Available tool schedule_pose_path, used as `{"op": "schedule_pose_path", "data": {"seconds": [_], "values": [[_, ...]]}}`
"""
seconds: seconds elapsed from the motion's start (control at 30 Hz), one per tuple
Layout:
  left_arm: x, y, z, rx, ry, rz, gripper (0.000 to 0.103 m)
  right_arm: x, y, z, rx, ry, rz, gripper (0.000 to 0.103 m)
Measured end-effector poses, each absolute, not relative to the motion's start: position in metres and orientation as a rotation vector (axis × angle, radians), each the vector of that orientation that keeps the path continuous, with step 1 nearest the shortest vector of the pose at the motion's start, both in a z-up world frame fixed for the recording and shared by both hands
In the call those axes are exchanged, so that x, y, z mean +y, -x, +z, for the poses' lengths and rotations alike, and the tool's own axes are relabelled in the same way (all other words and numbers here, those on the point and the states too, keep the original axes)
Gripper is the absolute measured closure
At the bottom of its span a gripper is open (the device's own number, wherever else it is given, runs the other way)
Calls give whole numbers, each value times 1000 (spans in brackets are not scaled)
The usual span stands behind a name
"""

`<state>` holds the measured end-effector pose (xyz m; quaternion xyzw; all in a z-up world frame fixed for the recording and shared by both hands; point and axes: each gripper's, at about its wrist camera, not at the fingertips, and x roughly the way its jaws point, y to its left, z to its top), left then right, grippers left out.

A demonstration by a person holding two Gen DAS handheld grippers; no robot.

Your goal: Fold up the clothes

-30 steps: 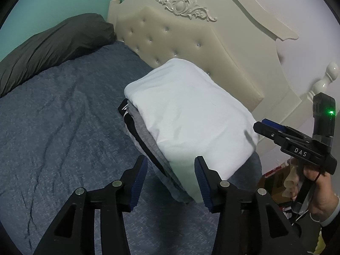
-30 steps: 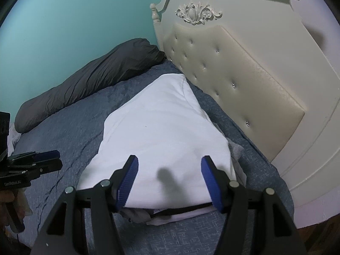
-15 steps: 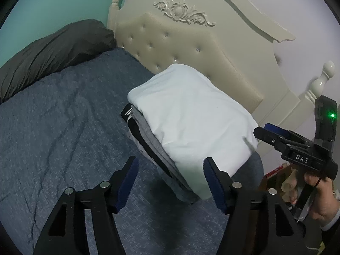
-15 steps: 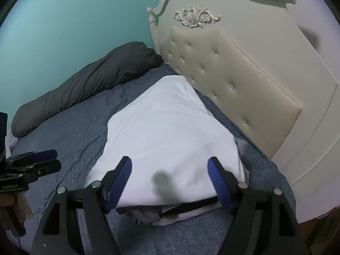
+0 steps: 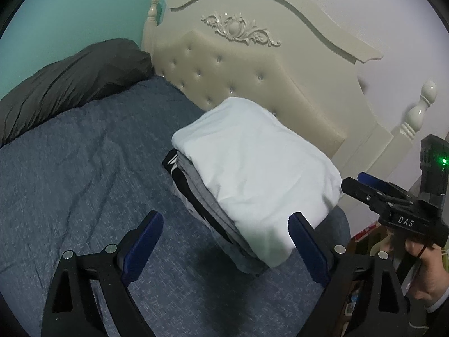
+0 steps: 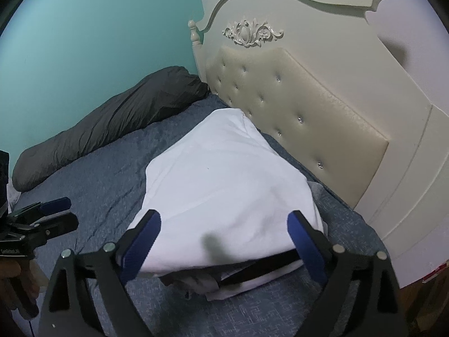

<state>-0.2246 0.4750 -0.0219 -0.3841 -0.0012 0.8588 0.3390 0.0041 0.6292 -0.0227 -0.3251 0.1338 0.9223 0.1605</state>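
A folded white garment (image 5: 258, 165) (image 6: 224, 179) lies on top of a stack of folded grey and black clothes (image 5: 193, 188) on the blue bed, close to the headboard. My left gripper (image 5: 224, 230) hovers in front of the stack's near corner, its jaws opening wide, nothing pressed between the blue pads. My right gripper (image 6: 223, 230) hangs over the stack's near edge, jaws also opening, holding nothing. The right gripper (image 5: 393, 196) shows at the right edge of the left wrist view in a person's hand; the left gripper (image 6: 39, 219) shows at the left edge of the right wrist view.
A cream tufted headboard (image 5: 252, 78) (image 6: 294, 112) stands right behind the stack. A dark grey rolled duvet (image 5: 64, 84) (image 6: 112, 123) lies along the teal wall. Wrinkled blue bedsheet (image 5: 70, 182) spreads to the left. The bed's edge and floor clutter (image 5: 364, 233) sit at right.
Both grippers' jaws have spread much wider. Both have drawn back slightly from the stack, which stays where it lay.
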Motion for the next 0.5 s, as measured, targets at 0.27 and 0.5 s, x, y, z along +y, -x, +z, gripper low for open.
{"op": "schedule_pose_path", "data": {"seconds": [0.27,0.5], "values": [[468,229,-25,3,977,2252,5,623,-3,-24,387,890,2629,3],[466,227,-27,0,939,2261,0,615,-5,-29,387,862,2620,1]]}}
